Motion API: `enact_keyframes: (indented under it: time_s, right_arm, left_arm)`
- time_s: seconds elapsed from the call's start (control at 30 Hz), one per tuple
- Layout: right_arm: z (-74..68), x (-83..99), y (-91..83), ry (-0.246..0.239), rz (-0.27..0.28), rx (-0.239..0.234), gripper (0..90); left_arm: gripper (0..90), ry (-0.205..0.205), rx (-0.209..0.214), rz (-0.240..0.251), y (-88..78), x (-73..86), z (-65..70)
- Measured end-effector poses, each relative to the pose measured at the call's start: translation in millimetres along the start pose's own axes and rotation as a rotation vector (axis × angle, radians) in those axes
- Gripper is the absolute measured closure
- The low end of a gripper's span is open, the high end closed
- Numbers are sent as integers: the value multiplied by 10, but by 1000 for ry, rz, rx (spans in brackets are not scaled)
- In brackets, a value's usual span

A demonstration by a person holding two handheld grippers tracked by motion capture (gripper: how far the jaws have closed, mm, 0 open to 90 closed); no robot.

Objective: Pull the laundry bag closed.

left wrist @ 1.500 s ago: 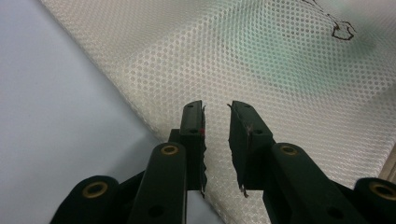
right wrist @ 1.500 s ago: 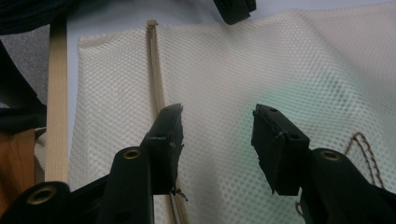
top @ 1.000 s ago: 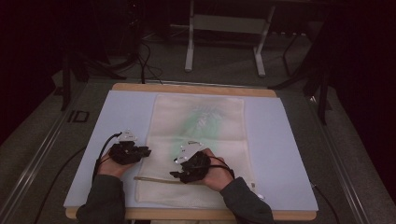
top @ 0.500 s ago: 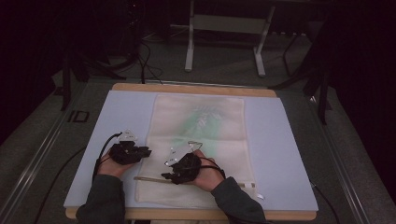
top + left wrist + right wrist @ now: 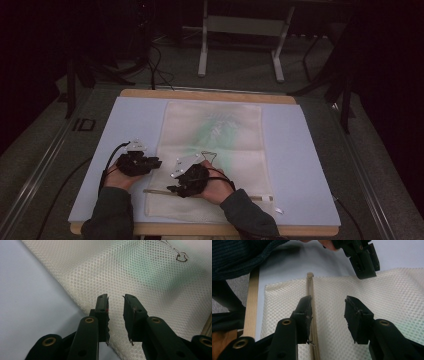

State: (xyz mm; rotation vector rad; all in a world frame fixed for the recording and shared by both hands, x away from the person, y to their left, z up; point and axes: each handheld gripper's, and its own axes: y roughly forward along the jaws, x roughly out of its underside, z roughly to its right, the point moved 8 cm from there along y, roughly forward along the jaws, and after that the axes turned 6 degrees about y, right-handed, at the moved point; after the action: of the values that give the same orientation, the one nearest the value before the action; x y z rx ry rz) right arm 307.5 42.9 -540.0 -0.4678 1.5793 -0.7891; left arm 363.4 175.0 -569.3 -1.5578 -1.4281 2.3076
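Observation:
A white mesh bag lies flat on the pale blue mat, with something green showing through it. A tan zipper strip runs across its near end. My left gripper sits at the bag's left edge. In the left gripper view it is open above the mesh, having just opened a little, and holds nothing. My right gripper hovers at the strip's left end. Its jaws have just been closing partway but stay open over the mesh, with the strip under one jaw.
A thin dark cord loop lies on the bag beyond my right hand. The mat covers a wooden table. A metal stand and cables are on the floor beyond. A white tag rests on the mat near the front right.
My right gripper has shifted left along the bag's near end toward the zipper strip's left end, and its jaws have narrowed. The left hand has stayed put.

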Motion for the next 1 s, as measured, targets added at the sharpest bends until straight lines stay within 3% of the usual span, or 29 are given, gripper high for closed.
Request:
enact_keyframes:
  time_s: [0.3, 1.0]
  right_arm:
    - [-19, -40, 109, 0, 0, -14, 579]
    - [-109, -153, 390, -19, 2, -33, 708]
  left_arm:
    - [728, -2, 3, -3, 2, 6, -2]
    - [729, -7, -5, 8, -24, 7, -31]
